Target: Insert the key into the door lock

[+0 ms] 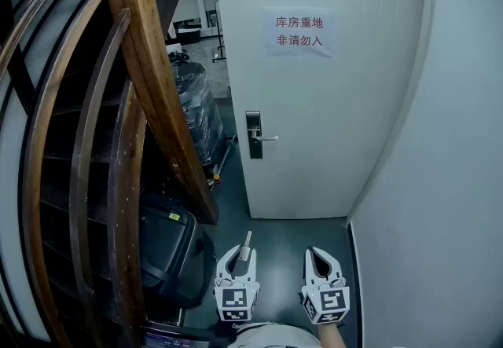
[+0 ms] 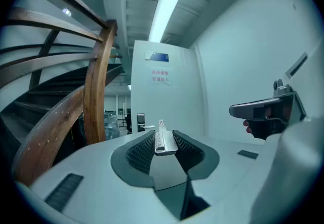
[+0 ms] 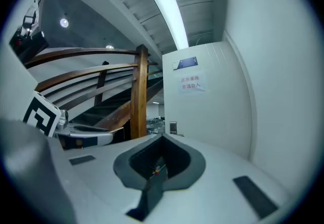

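A white door [image 1: 314, 95] stands ahead with a dark lock plate [image 1: 254, 135] and a silver handle [image 1: 267, 137] at its left edge. In the left gripper view the lock [image 2: 141, 123] is small and far; in the right gripper view the lock [image 3: 173, 127] is just as distant. My left gripper [image 1: 240, 254] is shut on a silver key [image 1: 246, 244], whose blade sticks out forward toward the door. The key [image 2: 162, 138] lies flat between the ribbed pads [image 2: 143, 148]. My right gripper [image 1: 321, 257] hangs beside it, level, jaws together with nothing in them.
A curved wooden stair railing [image 1: 149, 71] fills the left side. A black case [image 1: 169, 248] sits on the floor beside my left gripper. Wrapped black goods [image 1: 192, 103] stand past the door's left edge. A pale wall [image 1: 440, 181] closes the right. The door bears a paper notice [image 1: 298, 32].
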### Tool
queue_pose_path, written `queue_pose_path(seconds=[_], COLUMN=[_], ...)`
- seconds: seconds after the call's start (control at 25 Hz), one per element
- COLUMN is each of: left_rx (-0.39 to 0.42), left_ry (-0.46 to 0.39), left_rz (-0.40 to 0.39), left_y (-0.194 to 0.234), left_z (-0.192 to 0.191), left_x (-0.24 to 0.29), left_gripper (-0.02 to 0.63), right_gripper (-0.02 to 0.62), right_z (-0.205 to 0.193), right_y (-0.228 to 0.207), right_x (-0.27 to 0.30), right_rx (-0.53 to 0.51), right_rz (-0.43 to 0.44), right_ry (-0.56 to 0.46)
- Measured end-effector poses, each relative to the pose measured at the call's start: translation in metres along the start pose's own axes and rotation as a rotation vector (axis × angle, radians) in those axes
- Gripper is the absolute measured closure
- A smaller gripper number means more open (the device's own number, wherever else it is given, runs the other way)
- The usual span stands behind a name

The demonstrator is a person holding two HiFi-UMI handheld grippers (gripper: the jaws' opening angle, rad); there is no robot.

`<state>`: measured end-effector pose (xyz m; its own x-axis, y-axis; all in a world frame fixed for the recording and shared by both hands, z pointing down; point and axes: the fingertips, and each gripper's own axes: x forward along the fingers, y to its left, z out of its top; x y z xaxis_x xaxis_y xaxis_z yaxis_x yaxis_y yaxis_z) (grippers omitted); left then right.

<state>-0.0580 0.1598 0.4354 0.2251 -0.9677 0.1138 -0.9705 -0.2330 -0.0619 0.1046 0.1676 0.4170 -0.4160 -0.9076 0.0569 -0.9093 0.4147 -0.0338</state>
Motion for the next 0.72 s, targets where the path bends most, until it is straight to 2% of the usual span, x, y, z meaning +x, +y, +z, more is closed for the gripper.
queue_pose_path(seconds=[0.72], left_rx=[-0.016], left_ry=[0.022], left_rz=[-0.012], left_y=[0.007], left_z=[-0.012], left_x=[-0.001], left_gripper=[0.489], right_gripper=[0.589], right_z=[-0.004], right_y=[0.005], right_x=[-0.002], right_rx=[0.009], right_rz=[-0.020], right_ry=[-0.007])
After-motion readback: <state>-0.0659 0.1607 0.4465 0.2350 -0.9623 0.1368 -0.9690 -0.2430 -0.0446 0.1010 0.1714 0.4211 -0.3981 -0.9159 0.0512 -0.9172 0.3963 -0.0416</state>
